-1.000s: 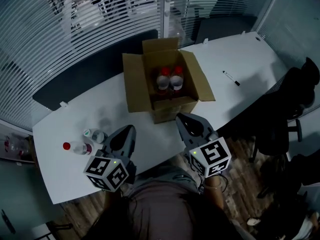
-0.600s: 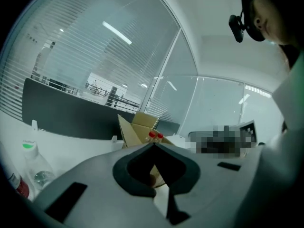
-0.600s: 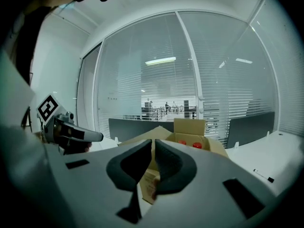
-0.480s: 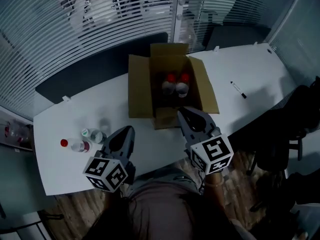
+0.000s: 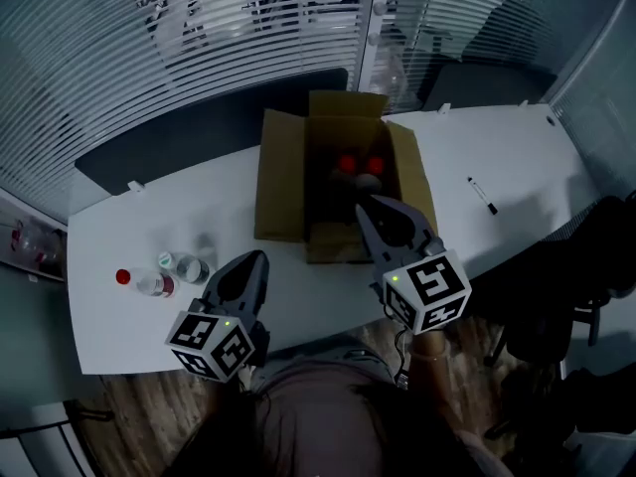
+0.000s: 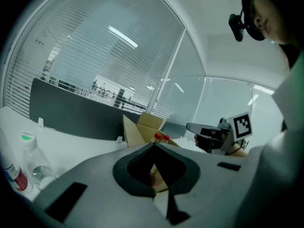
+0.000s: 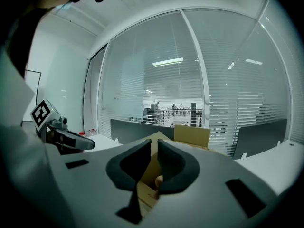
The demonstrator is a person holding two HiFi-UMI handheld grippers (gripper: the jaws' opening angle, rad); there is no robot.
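Box: An open cardboard box [image 5: 283, 182] is sitting mid-table with its mouth facing up. Its long axis is running away from the person toward the blinds [image 5: 119, 48], and its flaps are spreading outward.
Bottles: Two red-capped bottles [image 5: 348, 163] are standing side by side in the far part of the box, caps pointing up.
Right gripper: The right gripper [image 5: 366, 207] is hanging over the box's near right corner, aiming away from the person toward the bottles. Its fingers are lying all but together, with only a sliver showing between the tips, and are gripping nothing.
Left gripper: The left gripper [image 5: 258, 257] is hovering over the table [image 5: 477, 147] near its front edge, well apart from the box and aiming the same way. Its fingers are meeting tip to tip and are empty.
Loose bottles: A red-capped one [image 5: 144, 283] and a green-capped one [image 5: 184, 267] are standing close together, seemingly upright, to the left of the left gripper.
Room: Bare tabletop is lying between the left gripper and the box. A pen [image 5: 482, 196] is resting well right of the box, and dark chairs [image 5: 596, 256] are crowding the table's right end.
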